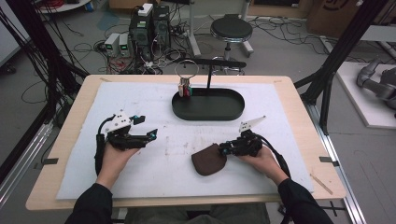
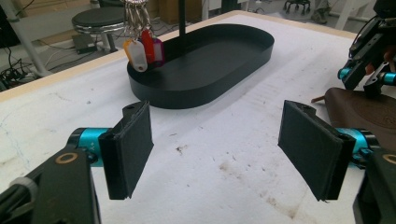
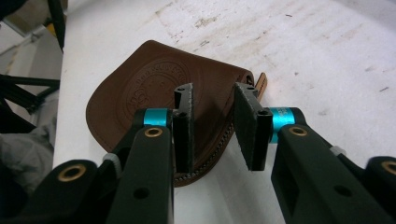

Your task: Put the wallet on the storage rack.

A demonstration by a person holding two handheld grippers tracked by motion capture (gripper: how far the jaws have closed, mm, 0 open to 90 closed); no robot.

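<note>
My R gripper (image 3: pixel 212 126) straddles the pouch (image 3: pixel 154 88) edge, jaws narrow, not yet pinching, to lift it; L gripper (image 2: pixel 219 149) waits wide at 9 o'clock, w/ nothing between.

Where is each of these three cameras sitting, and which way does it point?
High view: above the person's side, looking forward and down on the table; both forearms and hands show.
Left gripper view: rides the left gripper, facing the black tray and key tags; its open fingers show.
Right gripper view: rides the right gripper, looking down at the brown leather pouch.
All three share the pouch.
</note>
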